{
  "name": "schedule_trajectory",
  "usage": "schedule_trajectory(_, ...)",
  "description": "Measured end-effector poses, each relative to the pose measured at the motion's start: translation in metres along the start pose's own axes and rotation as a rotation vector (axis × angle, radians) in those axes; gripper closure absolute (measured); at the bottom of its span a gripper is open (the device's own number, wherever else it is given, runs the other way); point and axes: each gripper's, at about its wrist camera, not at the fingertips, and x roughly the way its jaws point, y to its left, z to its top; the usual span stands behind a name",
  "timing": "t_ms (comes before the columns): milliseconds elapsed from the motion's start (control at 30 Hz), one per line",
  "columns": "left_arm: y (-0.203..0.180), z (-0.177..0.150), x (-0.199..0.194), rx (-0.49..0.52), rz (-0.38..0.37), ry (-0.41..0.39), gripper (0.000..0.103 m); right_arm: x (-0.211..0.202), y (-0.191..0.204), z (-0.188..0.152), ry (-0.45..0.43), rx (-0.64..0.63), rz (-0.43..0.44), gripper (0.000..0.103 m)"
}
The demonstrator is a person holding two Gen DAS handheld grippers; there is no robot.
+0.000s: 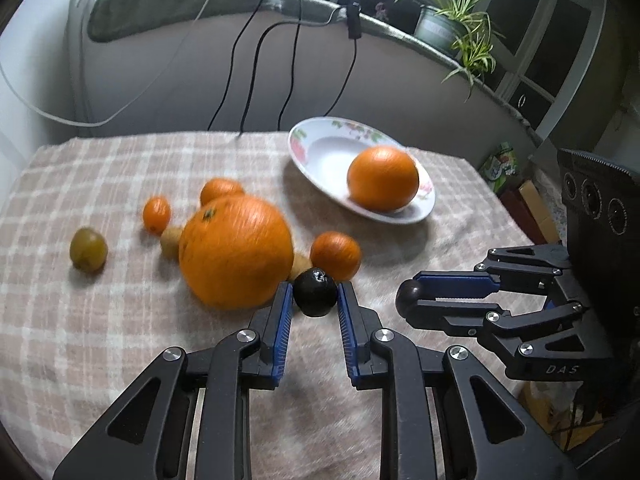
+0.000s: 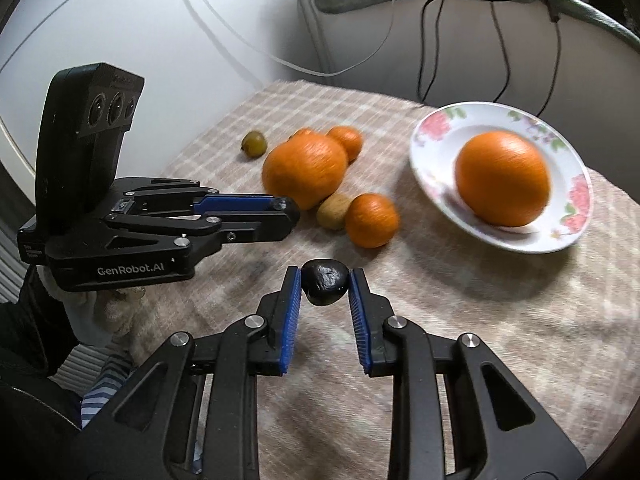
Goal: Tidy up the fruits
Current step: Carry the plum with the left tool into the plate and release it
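My left gripper (image 1: 315,286) is shut on a small dark round fruit (image 1: 315,296), held just above the checked cloth beside a large orange (image 1: 236,252). My right gripper (image 2: 325,278) is shut on a second small dark fruit (image 2: 324,284). In the left wrist view that right gripper (image 1: 412,300) comes in from the right with the dark fruit (image 1: 407,293) at its tips. A white flowered plate (image 2: 432,136) at the back right holds another large orange (image 2: 502,178). The left gripper (image 2: 290,212) reaches in from the left, its fruit hidden.
On the cloth lie three mandarins (image 1: 335,255) (image 1: 157,214) (image 1: 220,190), a brown kiwi (image 2: 334,211) and a greenish fruit (image 1: 88,250). Black cables (image 1: 256,60) hang down the wall behind the table. A potted plant (image 1: 452,20) stands on the ledge.
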Motion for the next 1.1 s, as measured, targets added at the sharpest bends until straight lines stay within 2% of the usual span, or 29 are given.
schedule_trajectory(533,-0.018,0.041,0.019,0.051,-0.021,-0.032,0.082,-0.031,-0.043,0.023,-0.104,0.050,-0.079,0.078)
schedule_trajectory(1100,-0.020,0.069,0.048,0.091,0.017,-0.016,0.082,-0.042,-0.103,0.047,-0.158,0.105,-0.192,0.078)
